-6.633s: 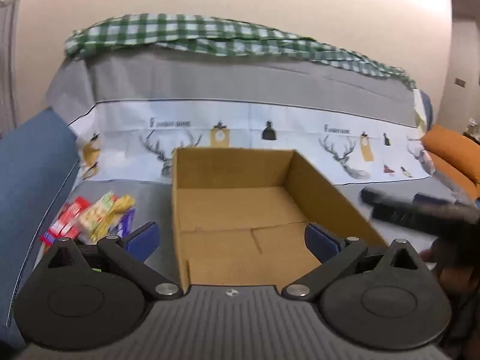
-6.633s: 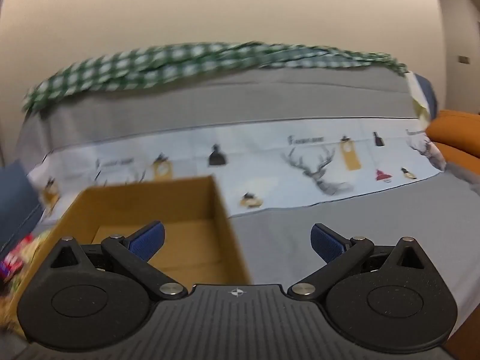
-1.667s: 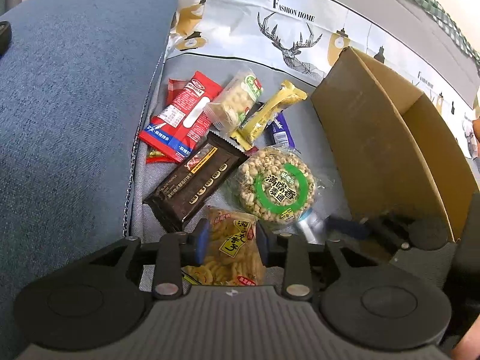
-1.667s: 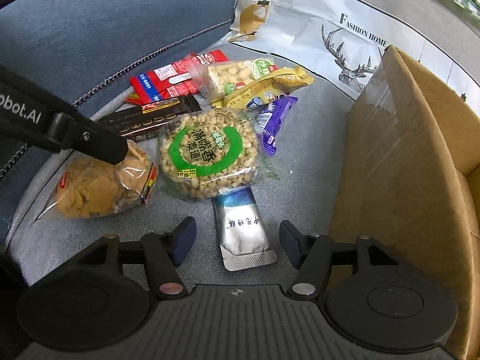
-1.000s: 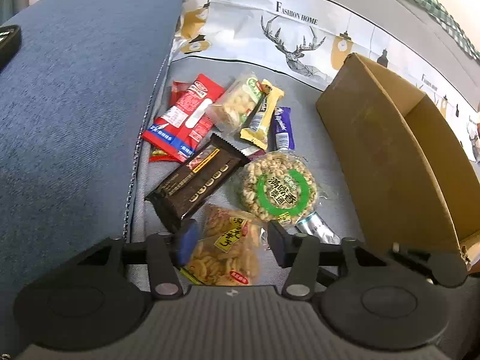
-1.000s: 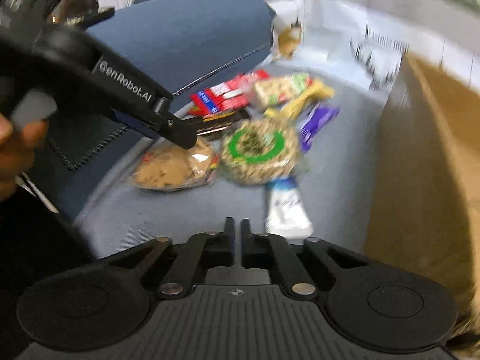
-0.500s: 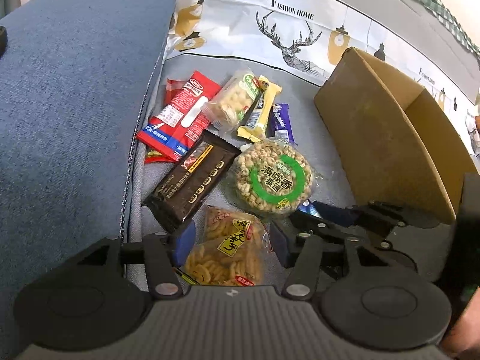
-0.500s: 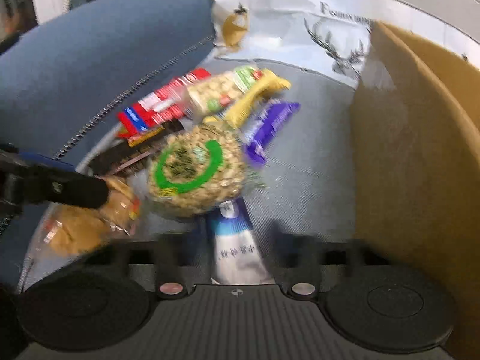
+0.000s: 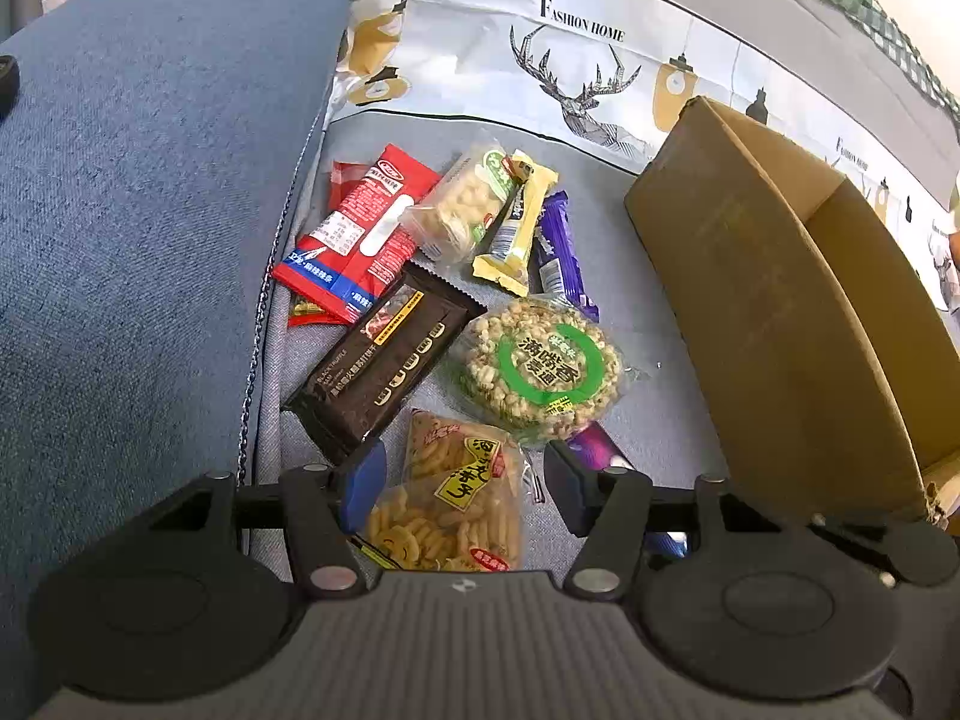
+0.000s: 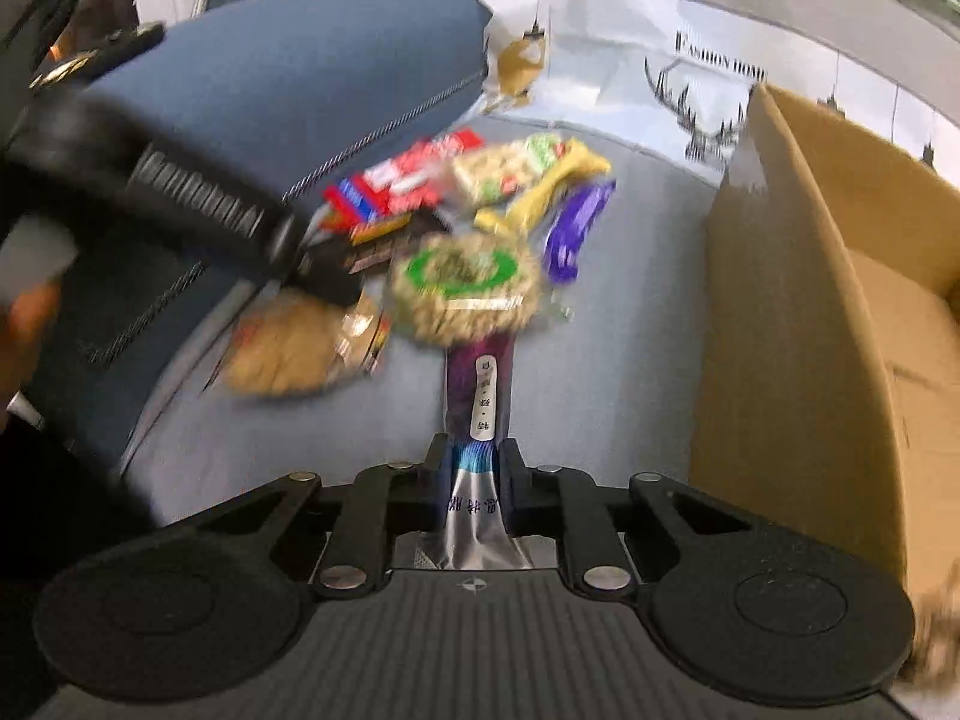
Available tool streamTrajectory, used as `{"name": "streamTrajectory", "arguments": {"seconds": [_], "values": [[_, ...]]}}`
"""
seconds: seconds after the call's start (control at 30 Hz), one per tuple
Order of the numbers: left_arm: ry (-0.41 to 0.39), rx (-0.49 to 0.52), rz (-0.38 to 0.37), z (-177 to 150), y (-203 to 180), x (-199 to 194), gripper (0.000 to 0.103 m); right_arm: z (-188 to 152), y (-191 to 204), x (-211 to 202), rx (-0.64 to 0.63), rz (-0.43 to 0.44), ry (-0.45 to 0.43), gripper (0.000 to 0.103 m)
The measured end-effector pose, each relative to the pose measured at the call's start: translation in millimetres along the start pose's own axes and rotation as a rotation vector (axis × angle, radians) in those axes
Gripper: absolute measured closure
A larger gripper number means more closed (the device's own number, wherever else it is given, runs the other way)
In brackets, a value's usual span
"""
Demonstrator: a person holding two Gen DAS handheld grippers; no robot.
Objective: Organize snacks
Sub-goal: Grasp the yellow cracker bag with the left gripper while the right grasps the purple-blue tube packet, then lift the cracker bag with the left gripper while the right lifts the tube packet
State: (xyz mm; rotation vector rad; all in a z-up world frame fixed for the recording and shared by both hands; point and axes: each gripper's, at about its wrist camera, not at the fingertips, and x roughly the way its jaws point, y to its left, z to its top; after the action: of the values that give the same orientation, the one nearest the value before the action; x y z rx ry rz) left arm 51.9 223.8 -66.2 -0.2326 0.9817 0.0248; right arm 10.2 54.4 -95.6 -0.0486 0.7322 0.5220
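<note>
Cardboard box point(image 9: 780, 312) sits open on the grey sofa seat point(image 9: 648, 420), off to the right of a little heap of snacks, and what shows of its inside in the right wrist view is bare.

Counting the heap from the left wrist view, there's one red-and-blue packet point(image 9: 360, 240) with the edge of another red wrapper poking out under it, one clear pack of pale puffed bits with a green label point(image 9: 465, 204), one yellow bar point(image 9: 516, 222), one purple bar point(image 9: 561, 252), one long black wrapper point(image 9: 384, 360), one round puffed-grain cake with a green ring label point(image 9: 546, 366), and one clear bag of yellow crackers point(image 9: 450, 504). That's eight if you count the hidden one. The blue armrest point(image 9: 150, 210) runs along the left of the pile.

The ninth is a slim silver-and-purple sachet point(image 10: 477, 414). The right gripper point(image 10: 476, 468) has just been closing and is pinching it by the silver end, pads pressed on both sides, with the purple end pointing toward the round cake. This view is pretty smeared, so don't ask me to read the label.

The left gripper point(image 9: 459, 483) has its blue fingers point(image 9: 360, 480) spread on either side of the cracker bag, and they've just been easing wider. The pads aren't squeezing it. You can also see the left gripper's black body point(image 10: 198, 204) in the right wrist view, hanging over the cracker bag, with a hand point(image 10: 24, 324) at the far left edge.
</note>
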Motion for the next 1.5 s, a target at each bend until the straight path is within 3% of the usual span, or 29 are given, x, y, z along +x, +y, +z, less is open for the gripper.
{"name": "streamTrajectory", "arguments": {"seconds": [0.27,0.4,0.53,0.7,0.93,0.97,1.03,1.07,1.23,1.5], "values": [[0.035,0.012,-0.009,2,0,7,0.036,-12,4,-9,0.001,0.054,0.008,0.082],[0.064,0.037,0.0,3,-3,13,0.029,-11,-1,5,0.026,0.057,0.013,0.069],[0.102,0.085,0.021,4,-11,21,0.024,-13,-5,15,0.056,0.077,0.024,0.067],[0.157,0.148,0.05,4,-24,35,0.024,-17,3,20,0.008,0.063,0.016,0.067],[0.183,0.19,0.09,3,-36,44,0.025,-17,-2,18,0.022,0.064,0.011,0.081],[0.186,0.192,0.097,3,-36,45,0.027,-17,-3,17,0.026,0.063,0.011,0.081],[0.194,0.19,0.115,2,-35,46,0.04,-18,-3,16,0.03,0.06,0.012,0.082],[0.196,0.187,0.115,1,-34,46,0.04,-15,-1,18,0.034,0.054,0.011,0.082],[0.155,0.197,0.106,0,-35,36,0.048,-14,3,12,0.038,0.05,-0.003,0.084],[0.01,0.147,0.068,-2,-30,6,0.049,-11,4,-5,0.055,0.024,-0.05,0.086]]}}
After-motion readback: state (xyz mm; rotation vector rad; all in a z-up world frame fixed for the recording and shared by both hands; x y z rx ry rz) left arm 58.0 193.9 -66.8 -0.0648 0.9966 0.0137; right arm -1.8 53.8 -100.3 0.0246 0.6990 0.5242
